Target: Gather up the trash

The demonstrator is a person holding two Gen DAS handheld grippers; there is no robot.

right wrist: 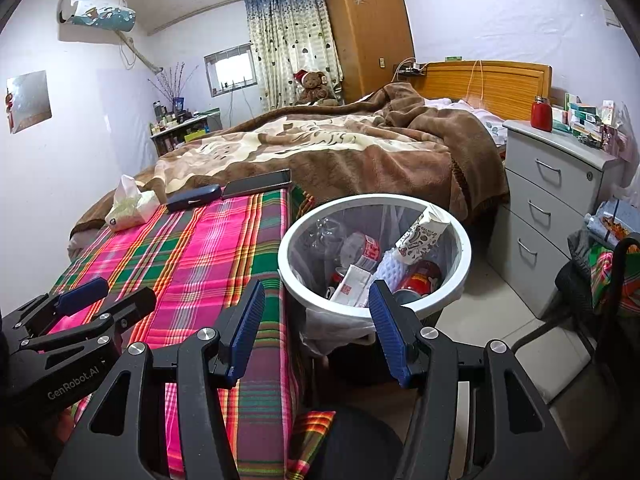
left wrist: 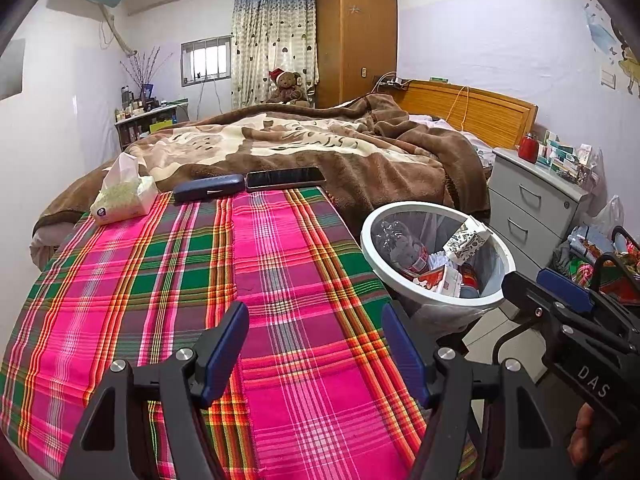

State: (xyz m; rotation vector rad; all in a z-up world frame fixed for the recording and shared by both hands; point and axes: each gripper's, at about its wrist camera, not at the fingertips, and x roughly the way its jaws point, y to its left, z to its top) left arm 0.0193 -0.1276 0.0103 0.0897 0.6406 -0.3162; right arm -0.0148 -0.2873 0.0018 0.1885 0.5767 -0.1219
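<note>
left gripper (left wrist: 316, 344) spread, empty | right gripper (right wrist: 316, 328) spread | round white bin (right wrist: 288, 256), crumpled cartons

The right gripper (right wrist: 316, 328) hangs empty, jaws apart, above the trash-filled white bin (right wrist: 466, 256).

The left wrist view is taken from low over the foot of the bed (left wrist: 280, 280), facing along it toward the headboard (left wrist: 464, 114), with the bin (left wrist: 432, 300) off to the right. The right wrist view is set further right, close above the bin (right wrist: 372, 312), facing the same way. Bed (right wrist: 192, 264), bin, wardrobe (right wrist: 368, 32) and drawers (right wrist: 560, 184) are shared by both views, and each gripper is caught at the edge of the other's view.
</note>
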